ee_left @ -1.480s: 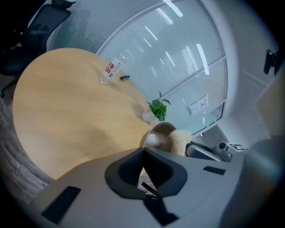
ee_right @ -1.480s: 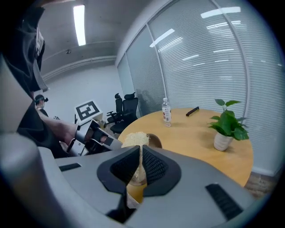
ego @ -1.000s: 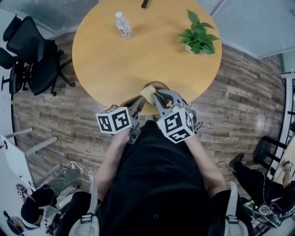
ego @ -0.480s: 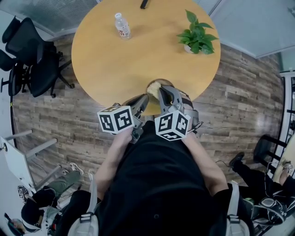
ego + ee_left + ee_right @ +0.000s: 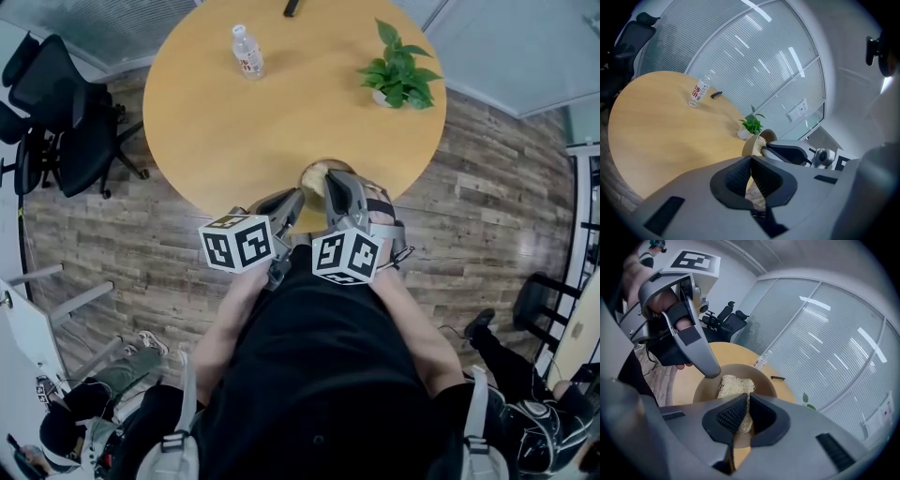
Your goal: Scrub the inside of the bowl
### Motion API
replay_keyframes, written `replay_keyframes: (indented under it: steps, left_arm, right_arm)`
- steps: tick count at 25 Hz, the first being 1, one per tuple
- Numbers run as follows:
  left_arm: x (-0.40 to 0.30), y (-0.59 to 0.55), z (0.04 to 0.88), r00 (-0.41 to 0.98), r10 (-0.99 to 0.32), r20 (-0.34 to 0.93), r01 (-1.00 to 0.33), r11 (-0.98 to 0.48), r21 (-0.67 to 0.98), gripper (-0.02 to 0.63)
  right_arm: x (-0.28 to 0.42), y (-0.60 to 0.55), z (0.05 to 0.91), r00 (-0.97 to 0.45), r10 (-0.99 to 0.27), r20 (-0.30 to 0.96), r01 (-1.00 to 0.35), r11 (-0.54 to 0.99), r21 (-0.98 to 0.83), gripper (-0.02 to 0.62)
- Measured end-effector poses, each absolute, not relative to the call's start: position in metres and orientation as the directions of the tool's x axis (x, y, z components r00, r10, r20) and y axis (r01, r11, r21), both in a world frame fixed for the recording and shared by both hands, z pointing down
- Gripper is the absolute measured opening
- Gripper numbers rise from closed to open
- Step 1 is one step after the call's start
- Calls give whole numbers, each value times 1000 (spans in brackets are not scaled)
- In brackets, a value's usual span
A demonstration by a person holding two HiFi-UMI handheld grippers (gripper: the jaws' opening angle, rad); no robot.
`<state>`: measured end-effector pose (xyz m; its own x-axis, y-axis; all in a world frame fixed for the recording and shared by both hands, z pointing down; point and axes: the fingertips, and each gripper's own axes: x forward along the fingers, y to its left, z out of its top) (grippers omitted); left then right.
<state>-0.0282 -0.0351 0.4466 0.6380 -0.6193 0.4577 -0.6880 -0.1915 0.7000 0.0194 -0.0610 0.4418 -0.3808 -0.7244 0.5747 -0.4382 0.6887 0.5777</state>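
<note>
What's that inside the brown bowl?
A pale, stringy scrubber lies inside the bowl, pinched by the right gripper. The bowl's floor beneath it is covered, so nothing else can be told.

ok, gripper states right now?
Left gripper: shut on the bowl rim.
Right gripper: shut on the scrub pad, inside the bowl.

- Water bottle on the table: a red-and-white label, its print too small to read.
- Left cube and right cube: black-and-white square marker patterns, no letters or numbers.
- White sheet on the glass wall: print unreadable.
</note>
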Motion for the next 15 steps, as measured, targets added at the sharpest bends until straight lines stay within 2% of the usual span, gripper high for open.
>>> replay_keyframes:
  steps: [8,15]
  left_arm:
    - [-39,-35,447,593,-654,471,-720,-169,673,12]
    - [-41,-32,448,578,-662,477,-731,-161,663,14]
  right_arm:
    - [9,-45,452,-467,-604,646,-460,790,405,26]
    - [11,-43,451,-612,-477,631,-648,760,-54,26]
